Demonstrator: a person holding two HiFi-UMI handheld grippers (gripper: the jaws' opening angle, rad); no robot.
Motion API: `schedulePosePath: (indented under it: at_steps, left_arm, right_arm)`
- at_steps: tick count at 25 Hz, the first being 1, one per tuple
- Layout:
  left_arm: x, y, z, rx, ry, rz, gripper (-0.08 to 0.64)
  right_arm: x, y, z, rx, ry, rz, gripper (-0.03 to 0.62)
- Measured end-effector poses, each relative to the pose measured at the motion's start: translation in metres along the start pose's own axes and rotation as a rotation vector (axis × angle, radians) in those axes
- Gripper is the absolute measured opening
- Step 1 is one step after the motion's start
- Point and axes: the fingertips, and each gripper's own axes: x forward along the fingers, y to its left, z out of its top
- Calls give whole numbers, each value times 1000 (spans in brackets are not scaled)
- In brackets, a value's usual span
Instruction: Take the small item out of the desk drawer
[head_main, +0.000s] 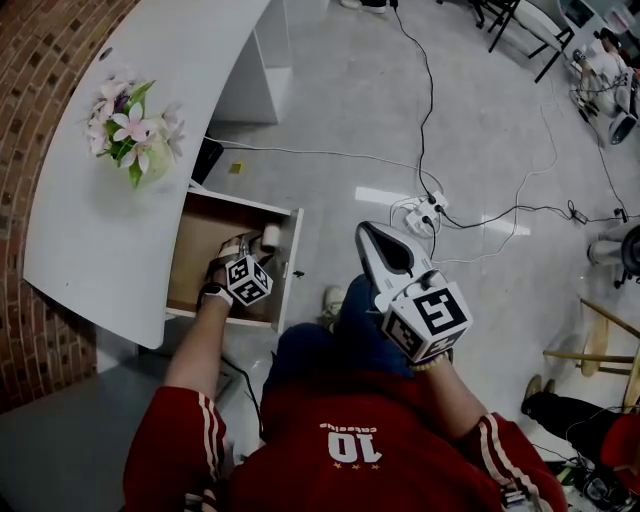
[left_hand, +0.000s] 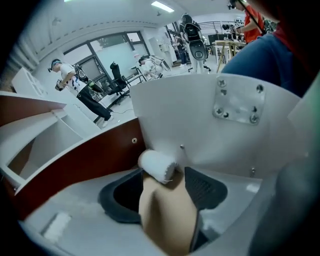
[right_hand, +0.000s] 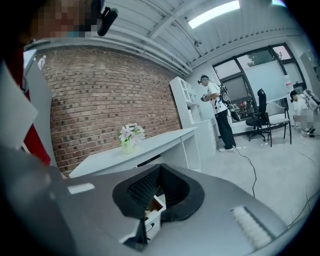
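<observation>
Left claw (left_hand: 165, 186) hangs inside the open drawer (head_main: 287, 262) of the white table (head_main: 90, 230), pointing steeply down, its jaws spread wide and its pads touching nothing. The small item (left_hand: 156, 166), a short white roll, lies on the drawer's tan floor against the inner face of the drawer's front wall, just ahead of the gap between the jaw tips. The right claw (right_hand: 160, 172) is held well outside the drawer, above the person's lap, its jaws drawn together on nothing. The step in hand looks like the approach for the grasp. The next move likely calls for easing the left claw a little further toward the drawer's front wall until the roll sits squarely between the pads, then closing on it without jamming a jaw against that wall.
</observation>
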Motion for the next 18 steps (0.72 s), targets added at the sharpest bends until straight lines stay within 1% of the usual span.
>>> schedulePosePath:
  at_steps: [6,8,9,12,15,18]
  left_arm:
    - [12,-3,-2,-28,14,-32,240]
    - [14,0,0,-44,12,-20,183]
    - [14,2,0,-53,14,-15,167]
    - [15,3,-1,-62,28,-15,155]
    - [15,5,-1,-75,38,-4,125]
    - [14,7,-1,-118,49,11,81]
  right_arm:
    - [0,-12,2,15,8,-15,2]
    - [0,-15,3,18,9,-21,2]
    - [0,-15,3,17,12,-21,2]
    - [-2,-14,2,14,18,-17,2]
    - [-3,-14,2,18,19,-20,2]
    - [-5,-16,3,19,20,-30,2]
